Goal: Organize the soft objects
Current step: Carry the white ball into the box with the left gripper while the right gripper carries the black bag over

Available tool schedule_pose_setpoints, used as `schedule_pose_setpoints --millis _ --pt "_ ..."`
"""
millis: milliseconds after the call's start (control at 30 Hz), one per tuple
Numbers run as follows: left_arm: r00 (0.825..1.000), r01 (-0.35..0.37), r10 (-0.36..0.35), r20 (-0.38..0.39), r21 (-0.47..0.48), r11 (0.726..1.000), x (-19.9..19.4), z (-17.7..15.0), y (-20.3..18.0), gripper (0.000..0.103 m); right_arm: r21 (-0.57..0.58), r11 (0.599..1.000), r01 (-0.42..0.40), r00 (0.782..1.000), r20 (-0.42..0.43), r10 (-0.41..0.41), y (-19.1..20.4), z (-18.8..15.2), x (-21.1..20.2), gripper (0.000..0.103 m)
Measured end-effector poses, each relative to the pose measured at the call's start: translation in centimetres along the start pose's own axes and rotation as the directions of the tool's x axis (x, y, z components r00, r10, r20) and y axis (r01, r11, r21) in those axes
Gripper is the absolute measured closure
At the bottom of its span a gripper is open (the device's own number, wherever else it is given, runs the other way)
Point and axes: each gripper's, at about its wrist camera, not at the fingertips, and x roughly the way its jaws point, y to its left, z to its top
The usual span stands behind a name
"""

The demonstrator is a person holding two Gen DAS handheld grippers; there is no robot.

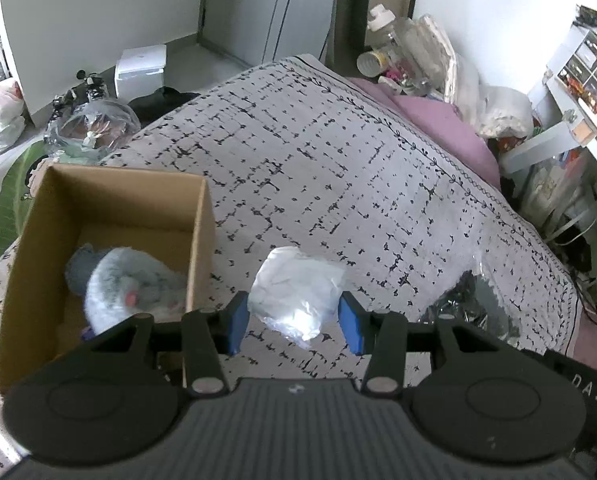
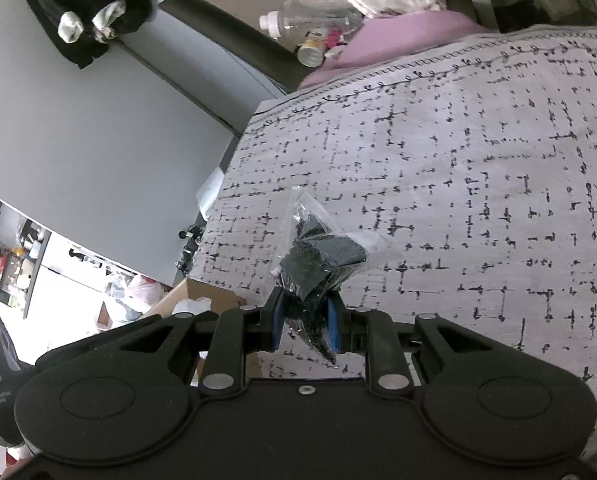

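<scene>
Left wrist view. I look down on a bed covered by a pale quilt (image 1: 338,152) printed with broken black grid lines and a vine border. A pink sheet (image 1: 450,128) shows past its far edge, and beyond that I see a clutter of clear plastic jars (image 1: 386,40) and white bags. An open brown cardboard box (image 1: 110,196) stands on the quilt at my left, its near wall partly hidden behind the gripper body. Inside it lies a fluffy grey-blue plush toy (image 1: 126,284) with a small pink spot. The box's right wall stands close beside the left gripper (image 1: 296,316). My left tongs hold, between their blue pads (image 1: 238,320), a white soft bundle in a clear wrapper (image 1: 298,292); it is rounded, crinkled and glossy where light strikes it, and both pads press its sides. To the right, a clear bag with dark contents (image 1: 474,308) appears above the quilt.

Right wrist view. The same quilt (image 2: 478,180) fills the right side of the frame; grey wall panels and a shelf with dark and white cloth occupy the left. My right gripper (image 2: 306,320) stands narrow, its blue pads (image 2: 333,320) clamped on the lower end of the clear bag with dark contents (image 2: 322,256). The bag is thin, wrinkled film; the black mass inside looks folded and speckled. A corner of the cardboard box (image 2: 202,294) shows at lower left.
</scene>
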Motion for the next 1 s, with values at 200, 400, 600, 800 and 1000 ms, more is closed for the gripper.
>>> schedule_pose_setpoints --millis 200,400,600,800,1000 --pt "1.0 0.007 -0.007 0.018 -0.025 1.0 -1.7 -0.1 2.0 0.056 -0.052 0.999 -0.011 1.0 0.013 0.011 2.2 -0.5 0.0 0.081" --pt "0.999 0.002 -0.001 0.036 -0.05 0.999 -3.0 0.1 4.3 0.056 -0.093 0.995 -0.02 1.0 0.01 0.021 4.4 -1.1 0.6 0.081" --pt "0.999 -0.009 0.012 0.043 -0.081 0.997 -3.5 0.5 6.9 0.056 -0.12 0.992 -0.029 1.0 -0.008 0.028 6.3 -1.8 1.7 0.081" --pt "0.999 -0.019 0.025 0.046 -0.132 0.991 -3.7 0.8 9.8 0.056 -0.158 0.987 -0.035 0.999 -0.024 0.031 8.6 -2.4 2.8 0.081" --pt "0.998 -0.042 0.05 0.047 -0.169 0.985 -3.7 1.2 12.4 0.056 -0.183 0.981 -0.056 0.998 -0.035 0.051 10.3 -2.9 3.8 0.081"
